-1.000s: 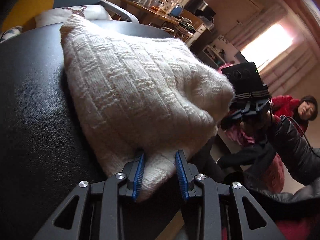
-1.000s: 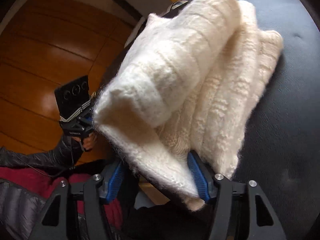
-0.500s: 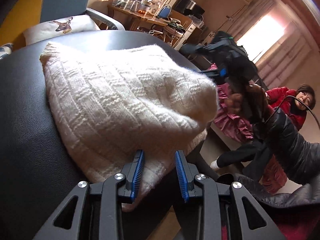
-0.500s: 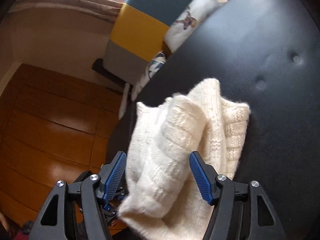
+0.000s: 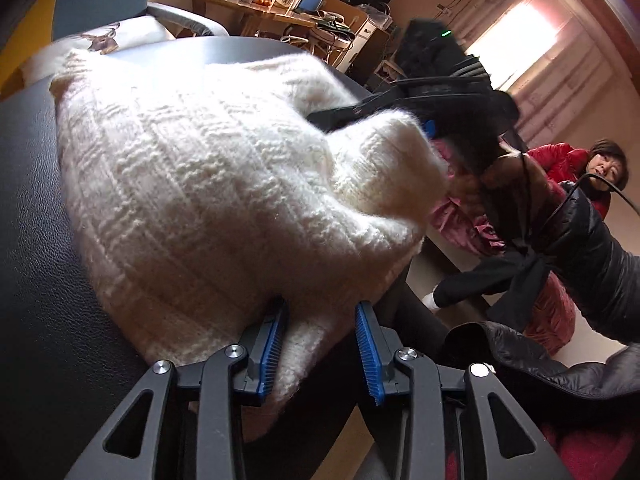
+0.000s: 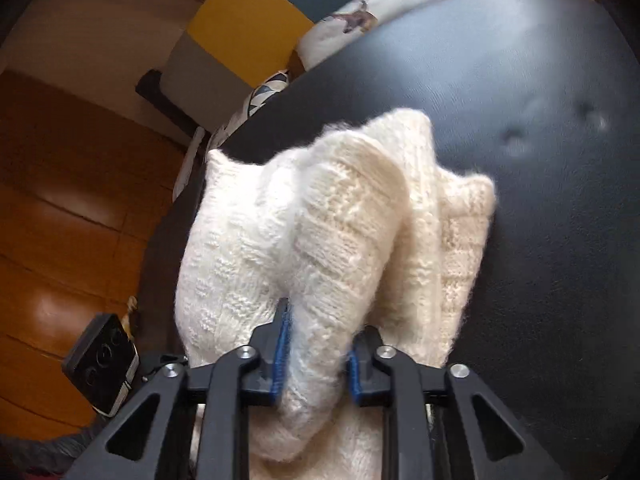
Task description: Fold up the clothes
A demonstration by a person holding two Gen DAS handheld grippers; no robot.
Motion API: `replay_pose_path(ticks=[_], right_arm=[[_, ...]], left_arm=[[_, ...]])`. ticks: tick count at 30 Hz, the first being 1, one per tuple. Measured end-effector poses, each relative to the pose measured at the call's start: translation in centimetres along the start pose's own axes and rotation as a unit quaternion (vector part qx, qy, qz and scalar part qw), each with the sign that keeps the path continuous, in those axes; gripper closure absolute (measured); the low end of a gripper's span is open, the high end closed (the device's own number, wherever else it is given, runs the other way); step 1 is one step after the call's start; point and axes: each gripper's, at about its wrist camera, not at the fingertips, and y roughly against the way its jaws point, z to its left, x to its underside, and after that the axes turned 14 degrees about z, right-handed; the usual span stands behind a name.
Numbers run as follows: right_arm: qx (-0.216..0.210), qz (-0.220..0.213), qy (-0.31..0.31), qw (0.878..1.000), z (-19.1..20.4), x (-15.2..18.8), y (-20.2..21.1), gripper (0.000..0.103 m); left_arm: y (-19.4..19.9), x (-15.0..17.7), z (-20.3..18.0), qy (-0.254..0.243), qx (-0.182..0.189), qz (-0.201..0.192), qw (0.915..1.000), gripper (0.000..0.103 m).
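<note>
A deer-print cushion (image 5: 104,40) lies at far left beyond the black padded surface (image 5: 36,264). The cream knit sweater (image 5: 208,184) rests bunched on that surface, long axis running away from the left gripper (image 5: 320,354), whose jaws stand narrowly apart around its near hem; grip cannot be confirmed. The right gripper (image 6: 316,354) clamps a thick fold. A seated person (image 5: 600,172) occupies the far right.

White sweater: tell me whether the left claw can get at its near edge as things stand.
Probably yes. In the left wrist view, the left claw is open with the white sweater edge already lying between its blue fingers. Nothing sits in between; the right claw grips a different fold.
</note>
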Motion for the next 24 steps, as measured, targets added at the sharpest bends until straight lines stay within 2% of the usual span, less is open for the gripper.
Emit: replay_pose_path(ticks=[2, 4, 6, 9, 10, 12, 14, 16, 20, 23, 24], right_arm=[[0.018, -0.033, 0.043, 0.998, 1.9, -0.2, 2.3, 0.090], [0.066, -0.036, 0.076, 0.994, 2.8, -0.6, 3.3, 0.090], [0.128, -0.014, 0.071, 0.989, 1.0, -0.7, 1.8, 0.090], [0.148, 0.008, 0.039, 0.988, -3.8, 0.7, -1.0, 0.089], [0.123, -0.012, 0.026, 0.992, -4.9, 1.3, -0.7, 0.089], [0.090, -0.032, 0.010, 0.995, -6.0, 1.8, -0.6, 0.089], [0.050, -0.041, -0.008, 0.998, -7.2, 2.2, -0.6, 0.089], [0.018, -0.050, -0.019, 0.998, -7.9, 2.8, -0.1, 0.087], [-0.033, -0.067, -0.031, 0.997, -8.6, 4.0, 2.0, 0.077], [-0.069, -0.079, -0.024, 0.994, -8.5, 5.2, 4.1, 0.072], [-0.083, -0.081, -0.013, 0.993, -8.0, 5.7, 5.0, 0.067]], left_arm=[[-0.1, -0.1, -0.2, -0.011, -0.004, 0.011, 0.9999, 0.067], [-0.2, -0.2, -0.5, -0.021, -0.008, 0.023, 0.9995, 0.067], [-0.1, -0.3, -1.0, -0.035, -0.014, 0.038, 0.9986, 0.067], [0.1, -0.2, -1.9, -0.062, -0.026, 0.058, 0.9960, 0.067], [0.3, -0.3, -2.1, -0.065, -0.022, 0.062, 0.9957, 0.067], [1.7, -0.8, -1.7, -0.047, 0.024, 0.057, 0.9970, 0.067], [3.3, -1.3, -1.1, -0.028, 0.081, 0.034, 0.9958, 0.067], [4.7, -2.6, -0.5, -0.012, 0.106, 0.001, 0.9943, 0.067], [5.7, -6.7, 1.3, 0.040, 0.104, -0.046, 0.9927, 0.067], [4.1, -9.3, 1.5, 0.049, 0.084, -0.037, 0.9946, 0.067], [3.4, -10.0, 1.2, 0.048, 0.073, -0.032, 0.9957, 0.067]])
